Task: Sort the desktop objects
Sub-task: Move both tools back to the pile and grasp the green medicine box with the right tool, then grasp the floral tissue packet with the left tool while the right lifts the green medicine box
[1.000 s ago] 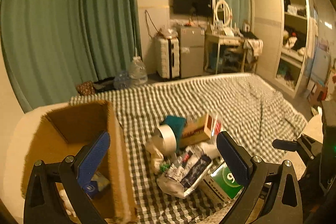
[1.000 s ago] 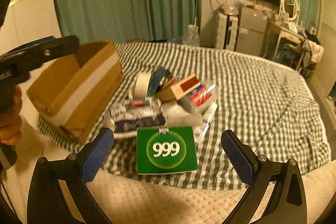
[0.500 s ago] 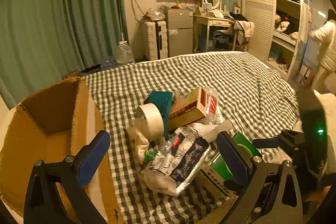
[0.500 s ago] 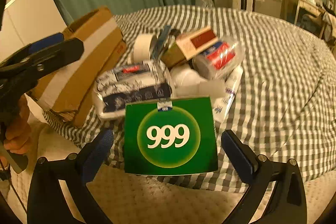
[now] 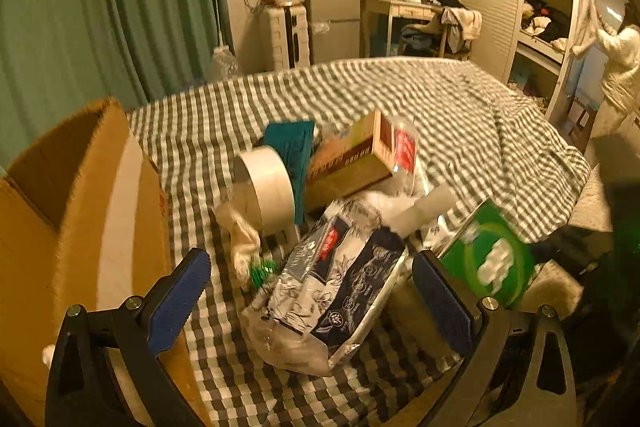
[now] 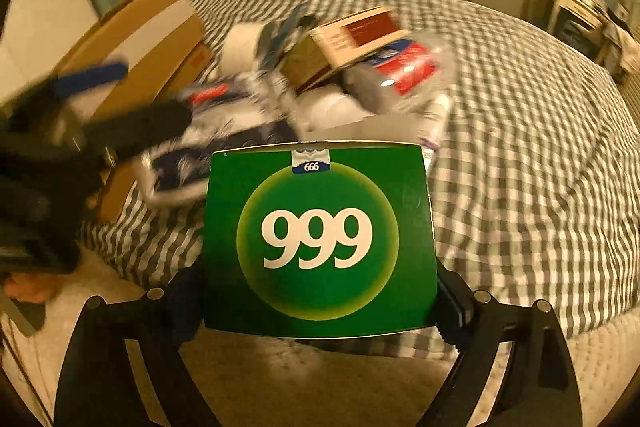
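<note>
A pile of objects lies on the checked cloth. My right gripper is shut on a green "999" box, gripping its two sides; the box also shows blurred in the left wrist view. My left gripper is open, its jaws either side of a silver and dark-blue foil packet. Behind it are a white tape roll, a teal item and a brown carton. An open cardboard box stands at the left.
A clear pack with a red label and a white tube lie in the pile. The left gripper shows blurred at the left of the right wrist view. A person stands by the wardrobe at far right.
My right gripper has closed in on the green box and shut on its sides. My left gripper has moved forward and right, over the foil packet.
</note>
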